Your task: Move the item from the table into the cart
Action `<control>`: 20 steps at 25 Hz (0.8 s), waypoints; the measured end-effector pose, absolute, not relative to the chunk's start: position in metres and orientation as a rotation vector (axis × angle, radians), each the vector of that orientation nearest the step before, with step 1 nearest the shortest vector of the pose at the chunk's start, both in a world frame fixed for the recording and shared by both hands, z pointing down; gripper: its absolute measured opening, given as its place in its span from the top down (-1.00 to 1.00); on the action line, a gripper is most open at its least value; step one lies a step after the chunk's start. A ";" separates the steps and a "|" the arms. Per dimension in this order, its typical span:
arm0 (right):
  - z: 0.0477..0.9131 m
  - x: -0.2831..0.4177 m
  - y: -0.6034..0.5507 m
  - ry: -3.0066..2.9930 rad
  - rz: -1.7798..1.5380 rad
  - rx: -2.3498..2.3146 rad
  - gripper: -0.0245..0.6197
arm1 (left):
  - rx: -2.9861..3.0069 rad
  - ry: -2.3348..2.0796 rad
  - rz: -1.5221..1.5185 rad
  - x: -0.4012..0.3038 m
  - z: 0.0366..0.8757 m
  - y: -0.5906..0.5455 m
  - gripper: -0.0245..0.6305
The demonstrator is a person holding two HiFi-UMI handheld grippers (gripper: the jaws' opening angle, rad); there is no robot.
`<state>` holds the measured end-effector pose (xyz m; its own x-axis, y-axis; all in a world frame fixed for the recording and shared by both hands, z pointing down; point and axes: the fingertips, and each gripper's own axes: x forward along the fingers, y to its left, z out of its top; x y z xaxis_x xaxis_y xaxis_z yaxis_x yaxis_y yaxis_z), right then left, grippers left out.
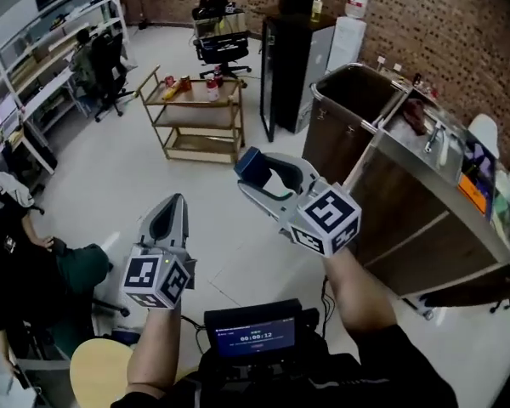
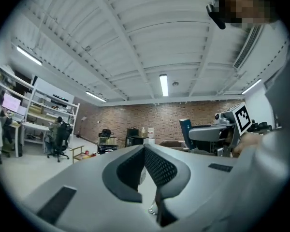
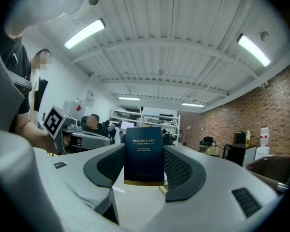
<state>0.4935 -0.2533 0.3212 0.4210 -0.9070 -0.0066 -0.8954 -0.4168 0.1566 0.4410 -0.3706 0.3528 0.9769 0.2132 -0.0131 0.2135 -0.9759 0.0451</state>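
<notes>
The right gripper (image 1: 257,175) is clamped on a dark blue box (image 3: 144,154) with gold print and a gold band along its bottom edge. The box stands upright between the two ribbed pads, which press its sides, and its printed face is turned to the gripper's camera. In the head view this gripper is held level just left of the service cart (image 1: 408,219), a long unit with wood-panel sides and a steel top, so the box is in the air beside the cart and not inside it. The left gripper (image 1: 172,204) is further left of the cart, also level, with its jaws pressed together at the tips and nothing between them. Beyond the cart's far end and to its left stand a black cabinet (image 1: 293,66) and a white water dispenser (image 1: 350,25). Left of those is a low wooden trolley (image 1: 195,113) with small bottles and cans on its top shelf. A small monitor (image 1: 255,334) sits at the person's chest, near the cart's near end.
</notes>
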 end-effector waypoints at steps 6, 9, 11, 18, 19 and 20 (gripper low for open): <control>0.328 0.557 -0.059 -1.343 -0.105 2.663 0.16 | 3.025 0.659 -0.016 0.533 0.356 -0.186 0.92; 0.333 0.585 0.013 -1.195 -0.079 2.743 0.16 | 2.993 0.807 -0.023 0.575 0.351 -0.120 0.92; 0.335 0.601 0.054 -1.095 -0.070 2.790 0.16 | 2.977 0.902 -0.036 0.602 0.351 -0.082 0.92; 0.342 0.649 0.164 -0.694 -0.014 2.934 0.16 | 2.830 1.289 -0.058 0.681 0.348 0.023 0.92; 0.342 0.657 0.174 -0.637 -0.006 2.937 0.16 | 2.797 1.343 -0.073 0.692 0.345 0.033 0.92; 0.343 0.664 0.182 -0.588 0.004 2.931 0.16 | 2.770 1.392 -0.088 0.702 0.343 0.043 0.92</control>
<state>0.6637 0.1824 0.3427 0.9231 -0.3832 0.0323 -0.3836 -0.9115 0.1482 0.7016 0.0425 0.3429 0.5958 0.8002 -0.0688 0.8025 -0.5965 0.0111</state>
